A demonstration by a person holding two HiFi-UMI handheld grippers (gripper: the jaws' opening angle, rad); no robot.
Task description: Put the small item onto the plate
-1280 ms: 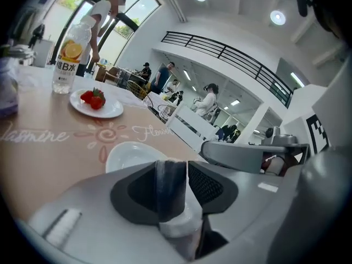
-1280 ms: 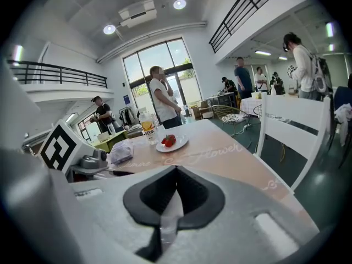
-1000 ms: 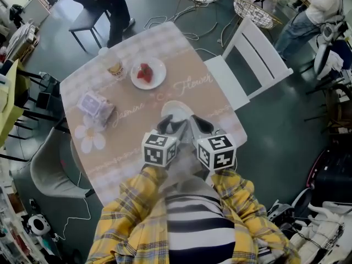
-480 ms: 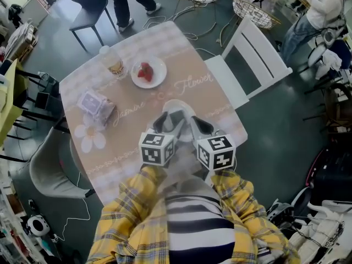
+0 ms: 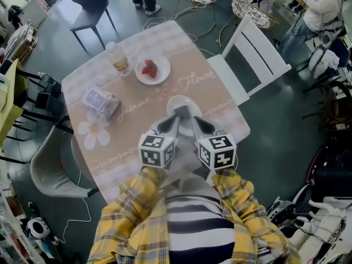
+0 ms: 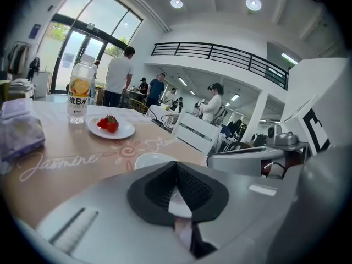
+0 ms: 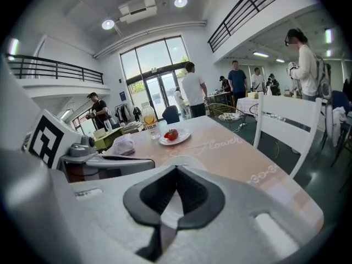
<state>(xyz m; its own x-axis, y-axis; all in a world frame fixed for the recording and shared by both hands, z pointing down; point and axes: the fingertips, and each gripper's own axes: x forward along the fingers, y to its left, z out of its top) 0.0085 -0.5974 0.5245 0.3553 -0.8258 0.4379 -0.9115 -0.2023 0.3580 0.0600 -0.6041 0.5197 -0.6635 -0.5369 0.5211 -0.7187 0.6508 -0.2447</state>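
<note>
Two red strawberries [image 5: 148, 69] lie on a small white plate [image 5: 160, 76] at the far side of the table; they also show in the left gripper view [image 6: 108, 124] and the right gripper view [image 7: 171, 135]. An empty white plate [image 5: 184, 104] sits just ahead of both grippers. My left gripper [image 5: 180, 113] reaches over its near rim. Its jaws have just been closing and now stand shut with nothing between them [image 6: 176, 164]. My right gripper [image 5: 194, 121] is beside it, shut and empty [image 7: 176, 168].
A drink bottle [image 5: 120, 59] stands left of the strawberry plate. A lilac tissue pack [image 5: 100, 100] lies at the table's left. A white chair [image 5: 247, 59] stands at the right edge and a grey chair [image 5: 52, 169] at the left. People stand further back.
The left gripper's jaws have closed and it has edged forward over the empty plate. The right gripper has kept still. A person by the far chair has walked away.
</note>
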